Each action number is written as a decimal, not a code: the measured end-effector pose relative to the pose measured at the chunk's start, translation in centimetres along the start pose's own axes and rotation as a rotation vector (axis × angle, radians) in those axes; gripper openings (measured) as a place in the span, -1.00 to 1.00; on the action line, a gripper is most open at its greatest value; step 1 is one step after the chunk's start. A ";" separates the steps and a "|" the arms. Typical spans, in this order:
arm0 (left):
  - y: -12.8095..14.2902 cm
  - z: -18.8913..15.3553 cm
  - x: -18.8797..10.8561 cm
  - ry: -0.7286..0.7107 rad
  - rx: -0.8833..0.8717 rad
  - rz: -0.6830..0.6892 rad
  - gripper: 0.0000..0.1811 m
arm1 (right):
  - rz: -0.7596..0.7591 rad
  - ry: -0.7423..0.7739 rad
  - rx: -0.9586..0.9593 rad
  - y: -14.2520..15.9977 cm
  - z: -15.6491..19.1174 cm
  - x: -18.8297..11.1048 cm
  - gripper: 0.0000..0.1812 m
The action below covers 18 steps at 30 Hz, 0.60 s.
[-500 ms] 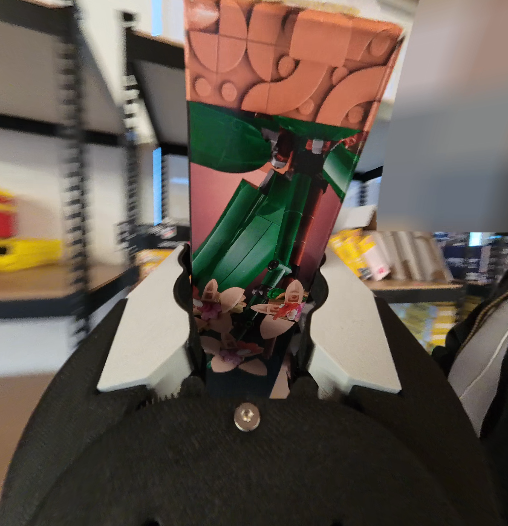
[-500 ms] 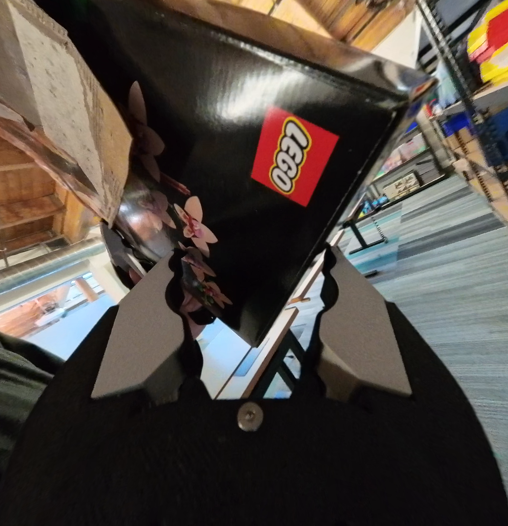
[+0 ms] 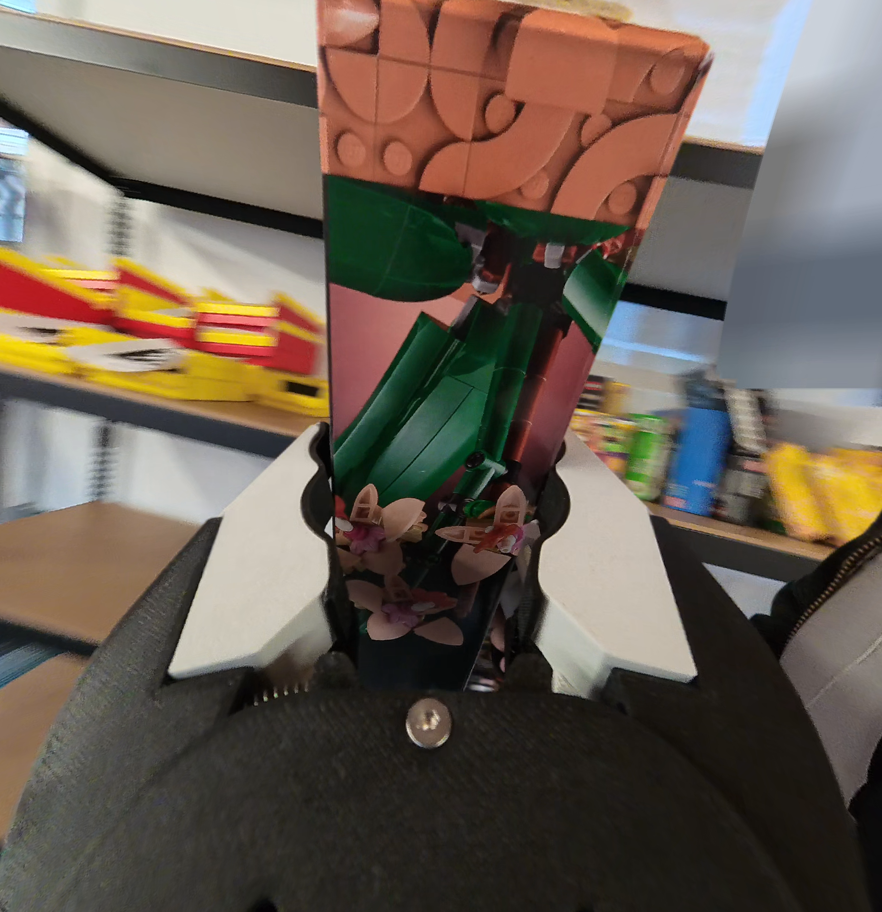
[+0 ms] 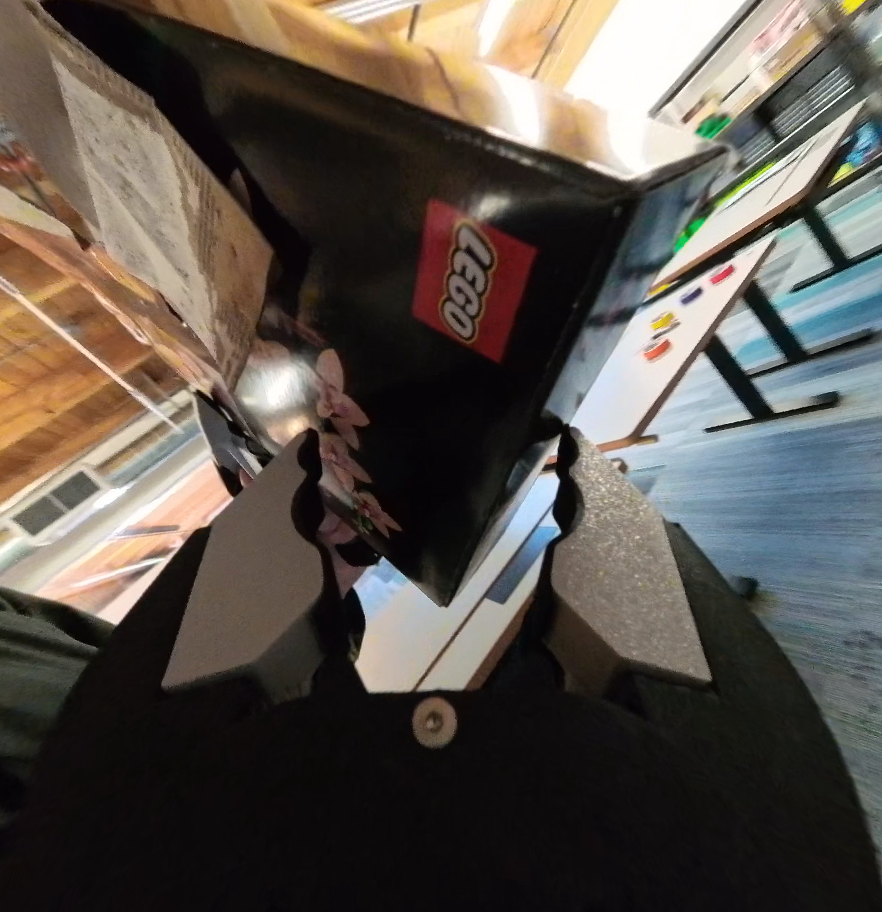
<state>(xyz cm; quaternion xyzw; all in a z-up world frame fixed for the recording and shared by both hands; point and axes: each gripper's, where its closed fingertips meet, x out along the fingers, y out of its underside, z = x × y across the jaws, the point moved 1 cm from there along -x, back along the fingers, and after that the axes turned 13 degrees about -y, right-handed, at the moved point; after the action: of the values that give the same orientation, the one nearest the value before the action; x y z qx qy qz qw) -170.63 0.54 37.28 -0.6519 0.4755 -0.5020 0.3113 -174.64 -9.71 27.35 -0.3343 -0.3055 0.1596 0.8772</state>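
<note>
A tall toy-brick box is held in the air between both grippers. In the left wrist view its narrow side (image 3: 478,197) shows terracotta bricks, green leaves and pink flowers. My left gripper (image 3: 444,444) is shut on this side, one finger against each edge. In the right wrist view the box's glossy black face (image 4: 380,222) carries a red logo square and pink flowers. Its lower corner sits between the fingers of my right gripper (image 4: 436,434), with both fingertips against the box. A pale printed side (image 4: 147,207) of the box shows at upper left.
Shelves behind hold yellow and red boxes (image 3: 147,345) at left and mixed coloured boxes (image 3: 696,454) at right. A person's jacket (image 3: 834,641) is at the right edge. The tilted right view shows a white table (image 4: 676,335), grey carpet (image 4: 775,493) and a dark sleeve (image 4: 34,641).
Both views have swung with the box still held. The shelf of yellow and red boxes has come into the left view. The white table has come into the right view.
</note>
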 end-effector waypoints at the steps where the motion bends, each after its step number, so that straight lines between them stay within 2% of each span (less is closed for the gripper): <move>1: -0.3 1.5 0.3 -0.032 0.005 -0.005 -0.07 | -0.003 -0.029 0.027 -0.7 -1.6 1.1 0.04; 7: -3.4 11.7 3.0 -0.214 -0.006 -0.113 -0.07 | 0.028 -0.182 0.156 -6.3 -11.6 8.6 0.01; 11: -4.9 18.3 4.6 -0.316 -0.028 -0.192 -0.08 | 0.101 -0.250 0.148 -9.1 -17.8 14.7 0.08; 16: -6.5 26.5 3.2 -0.407 -0.250 -0.311 -0.07 | 0.153 -0.397 0.144 -9.7 -22.9 23.2 0.21; 18: -6.9 30.4 1.7 -0.431 -0.305 -0.361 -0.07 | 0.209 -0.479 0.175 -8.7 -24.6 26.8 0.16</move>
<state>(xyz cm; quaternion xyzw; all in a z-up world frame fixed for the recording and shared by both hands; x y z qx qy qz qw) -139.51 -0.77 34.84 -0.8561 0.3452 -0.3224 0.2096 -137.68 -15.07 30.28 -0.2397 -0.4531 0.3496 0.7843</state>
